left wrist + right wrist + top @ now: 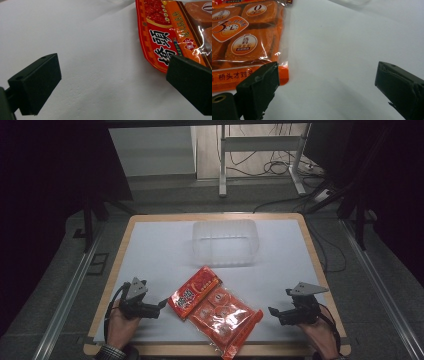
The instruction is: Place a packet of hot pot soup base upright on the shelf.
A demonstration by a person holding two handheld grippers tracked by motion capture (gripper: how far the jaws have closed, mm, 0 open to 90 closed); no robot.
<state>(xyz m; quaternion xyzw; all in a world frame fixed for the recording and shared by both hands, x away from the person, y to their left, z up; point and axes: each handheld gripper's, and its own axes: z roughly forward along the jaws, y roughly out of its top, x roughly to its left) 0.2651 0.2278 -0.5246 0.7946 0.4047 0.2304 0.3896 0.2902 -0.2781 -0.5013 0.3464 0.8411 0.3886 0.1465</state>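
With both the left hand-held gripper [161, 304] and right hand-held gripper [272, 311] wide open and empty beside the orange packets [215, 310] lying mid-table [150, 250], we risk, probably, pads slipping on glossy film.

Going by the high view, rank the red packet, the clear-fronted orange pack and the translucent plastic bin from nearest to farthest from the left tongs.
1. Red packet: just right of the left tongs, lying partly on the orange pack.
2. Clear-fronted orange pack: farther right, at the table's near edge.
3. Translucent plastic bin: toward the table's far middle.
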